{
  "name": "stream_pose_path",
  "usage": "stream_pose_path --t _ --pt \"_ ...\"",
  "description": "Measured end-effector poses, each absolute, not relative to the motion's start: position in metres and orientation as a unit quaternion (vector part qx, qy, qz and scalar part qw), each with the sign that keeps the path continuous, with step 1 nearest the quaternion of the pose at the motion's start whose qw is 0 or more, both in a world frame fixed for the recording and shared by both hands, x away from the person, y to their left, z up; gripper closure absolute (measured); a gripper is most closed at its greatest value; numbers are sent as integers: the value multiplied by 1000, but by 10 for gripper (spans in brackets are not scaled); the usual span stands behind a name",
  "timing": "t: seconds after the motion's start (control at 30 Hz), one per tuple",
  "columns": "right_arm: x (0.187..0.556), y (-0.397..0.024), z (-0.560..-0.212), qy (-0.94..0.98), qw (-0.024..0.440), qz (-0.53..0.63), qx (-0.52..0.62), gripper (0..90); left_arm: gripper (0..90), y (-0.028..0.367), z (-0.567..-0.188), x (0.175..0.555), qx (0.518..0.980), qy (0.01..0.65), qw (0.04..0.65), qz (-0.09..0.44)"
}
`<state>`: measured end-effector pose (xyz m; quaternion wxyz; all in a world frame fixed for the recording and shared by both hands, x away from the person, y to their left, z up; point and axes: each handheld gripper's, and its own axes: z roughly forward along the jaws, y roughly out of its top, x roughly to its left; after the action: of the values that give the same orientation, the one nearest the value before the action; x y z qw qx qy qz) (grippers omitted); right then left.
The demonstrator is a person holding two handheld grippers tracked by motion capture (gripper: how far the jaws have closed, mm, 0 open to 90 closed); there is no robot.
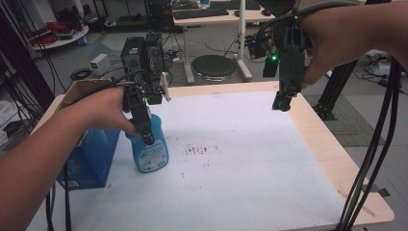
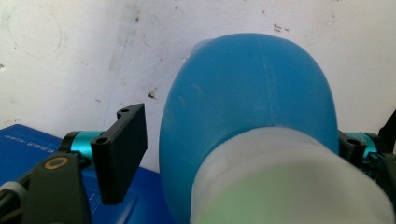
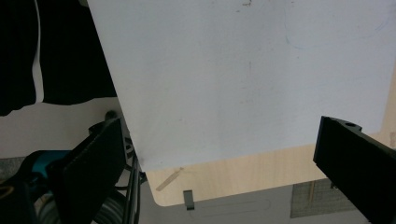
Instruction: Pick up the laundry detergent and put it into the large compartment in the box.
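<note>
Just inside the left edge of the table [image 1: 332, 159], about halfway along it: a blue bottle [image 1: 151, 150], upright on the white sheet [image 1: 250, 183] covering the wooden top. Touching or just beside a dark blue box [image 1: 94, 154] on its left; cannot tell which. Down over the bottle's top from above, the left gripper [image 1: 146, 137], held in the person's left hand [image 1: 103, 110].

Seen from the left gripper view: blue bottle [image 2: 247, 93] filling the space between the two black jaws of the left gripper [image 2: 243, 149], white cap [image 2: 289, 182] blurred in the foreground. Jaws partly spread, one on each side of the bottle's shoulder; a thin strip of white sheet visible between the near jaw and the blue plastic, so no pinch on that side. Far jaw mostly hidden behind the bottle. Corner of the blue box [image 2: 18, 140] low at the left.

Well apart, above the far right corner of the table: the right gripper [image 1: 284, 103], pointed down, gripped by the right hand [image 1: 332, 43]. Spread wide and holding nothing, as the right gripper view confirms [image 3: 219, 154], with bare sheet and wooden rim between the jaws.

Near the middle of the sheet, a reddish smear [image 1: 196, 149].
</note>
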<state>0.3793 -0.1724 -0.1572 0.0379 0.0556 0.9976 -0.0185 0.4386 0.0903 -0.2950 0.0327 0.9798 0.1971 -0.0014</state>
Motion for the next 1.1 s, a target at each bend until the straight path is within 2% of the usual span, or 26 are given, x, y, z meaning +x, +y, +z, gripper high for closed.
stream_pose_path --t 0.8,1.1 --pt "378 -171 -157 998 38 -21 54 18 381 88 -296 437 981 190 34 -17" --pt "379 -170 -157 997 38 -22 58 17 387 87 -295 435 981 188 33 -12"
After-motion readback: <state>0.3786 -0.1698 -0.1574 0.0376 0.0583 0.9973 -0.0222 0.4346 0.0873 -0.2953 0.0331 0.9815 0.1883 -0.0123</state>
